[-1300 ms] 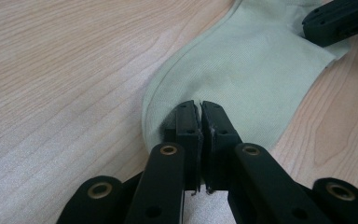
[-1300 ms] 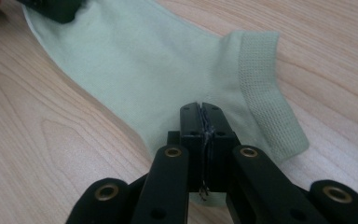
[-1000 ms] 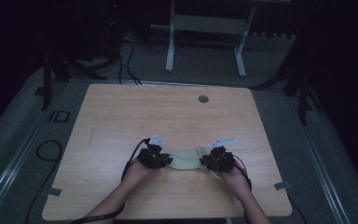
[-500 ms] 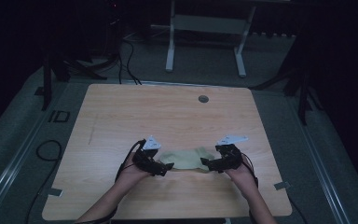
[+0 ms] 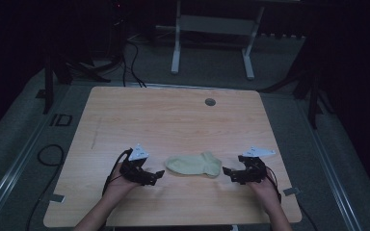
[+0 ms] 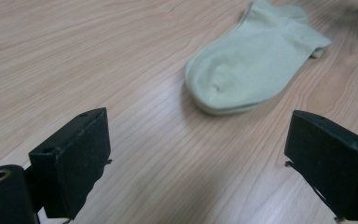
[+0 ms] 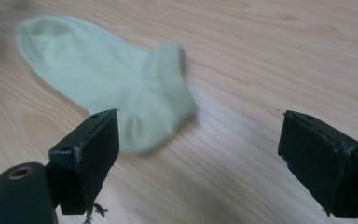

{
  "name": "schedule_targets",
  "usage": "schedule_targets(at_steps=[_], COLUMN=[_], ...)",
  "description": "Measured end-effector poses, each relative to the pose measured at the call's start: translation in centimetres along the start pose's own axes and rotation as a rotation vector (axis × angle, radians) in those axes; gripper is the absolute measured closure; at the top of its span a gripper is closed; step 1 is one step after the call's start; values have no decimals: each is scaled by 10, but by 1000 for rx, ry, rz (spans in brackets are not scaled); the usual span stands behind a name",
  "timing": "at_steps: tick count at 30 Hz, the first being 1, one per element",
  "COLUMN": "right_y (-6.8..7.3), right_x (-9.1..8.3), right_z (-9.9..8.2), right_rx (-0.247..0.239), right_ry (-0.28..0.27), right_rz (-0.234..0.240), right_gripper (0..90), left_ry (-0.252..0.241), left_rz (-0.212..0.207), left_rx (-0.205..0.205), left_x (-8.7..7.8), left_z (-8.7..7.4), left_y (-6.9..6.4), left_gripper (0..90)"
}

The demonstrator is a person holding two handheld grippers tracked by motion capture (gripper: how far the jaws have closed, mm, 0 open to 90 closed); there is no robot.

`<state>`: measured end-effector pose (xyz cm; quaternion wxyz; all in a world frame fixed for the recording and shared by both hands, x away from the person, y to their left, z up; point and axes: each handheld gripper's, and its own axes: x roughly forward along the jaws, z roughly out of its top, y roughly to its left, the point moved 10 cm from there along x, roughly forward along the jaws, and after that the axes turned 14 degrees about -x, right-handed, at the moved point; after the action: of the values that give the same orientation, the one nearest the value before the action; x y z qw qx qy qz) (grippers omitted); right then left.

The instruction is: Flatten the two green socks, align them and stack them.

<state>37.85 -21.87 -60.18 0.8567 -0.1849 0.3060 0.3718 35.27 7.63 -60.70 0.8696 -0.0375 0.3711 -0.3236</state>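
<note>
Between the left tool [image 5: 150, 176] and the right tool [image 5: 233, 175], a pale green ankle sock [image 5: 194, 164] lies flat on the desk [image 5: 173, 120], touching neither. Both tools have their jaws wide apart and empty. The sock looks soft, thin and doubled over, toe rounded toward the left tool, cuff toward the right. A likely risk: a pinch may catch only the top layer, so the fabric would bunch or slide on the smooth wood rather than lift cleanly.
</note>
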Motion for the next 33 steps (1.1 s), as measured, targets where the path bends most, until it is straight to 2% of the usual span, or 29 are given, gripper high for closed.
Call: schedule_targets(at_steps=[4,7,13,18,21,23,26,30,33], right_y=[-9,-12,-19,-26,-30,-33,-36,-41,-43], right_x=[-8,-13,-27,-38,-43,-45,-48,-51,-53], right_z=[-17,-26,-40,-51,-56,-59,-62,-68,-68], right_rx=[44,54,81,112,124,137,148,158,168], right_ry=[6,14,11,16,18,15,9,2,-10], right_rz=[-19,-22,-48,-73,-87,-100,-121,-156,-165], right_gripper=[132,133,135,137,138,138,139,138,138], left_ry=[-11,-21,-50,-65,-64,-86,-89,-94,-111], left_rz=[13,29,71,98,119,147,168,184,196], left_rx=[-12,-23,-71,-87,-102,-126,-126,-154,-156], left_x=[-11,-19,-35,-49,-56,-63,-72,-83,-90], left_z=[-5,-9,-20,-30,-37,-41,-49,-59,-63], left_y=[8,16,37,49,58,64,71,81,85], left_gripper=[71,71,71,71,71,71,71,71,71])
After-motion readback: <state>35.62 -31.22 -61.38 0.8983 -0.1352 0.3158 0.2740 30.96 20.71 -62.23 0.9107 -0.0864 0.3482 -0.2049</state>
